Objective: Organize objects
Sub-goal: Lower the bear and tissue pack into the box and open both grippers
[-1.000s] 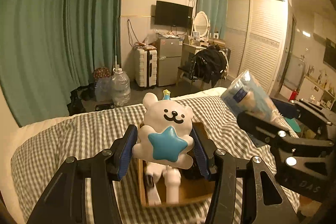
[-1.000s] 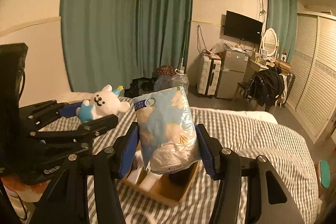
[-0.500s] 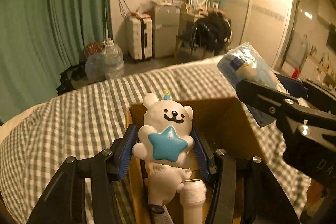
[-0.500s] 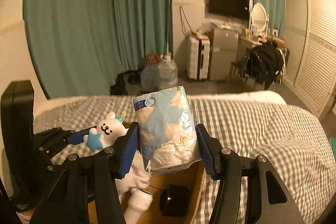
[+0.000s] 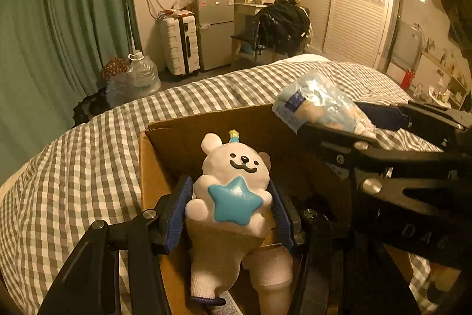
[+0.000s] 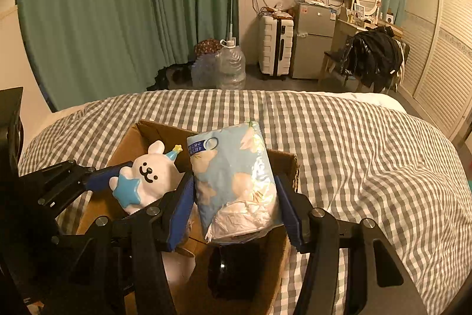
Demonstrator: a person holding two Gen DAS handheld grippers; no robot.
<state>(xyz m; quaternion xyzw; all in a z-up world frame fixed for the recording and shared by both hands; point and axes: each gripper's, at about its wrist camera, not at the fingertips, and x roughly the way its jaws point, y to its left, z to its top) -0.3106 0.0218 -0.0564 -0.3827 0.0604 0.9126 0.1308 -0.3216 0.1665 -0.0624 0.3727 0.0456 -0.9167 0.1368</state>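
Left gripper (image 5: 233, 208): black angular frame, blue finger pads, silver screws. Right gripper (image 6: 237, 204): same build. Pale embossed lettering on its side.

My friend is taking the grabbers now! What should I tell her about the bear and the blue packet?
Left hand-held gripper: shut on the white bear toy, holding it over the open cardboard box.
Right hand-held gripper: shut on the blue tissue pack, also above the box.
The box sits on the checked bedspread. Already inside: a white bottle, a white sock and a dark object I cannot identify.
Done: both things picked up and brought to the box.
Left: lower each in, open the gripper, pull back. The two grippers are close together, so probably go one at a time.
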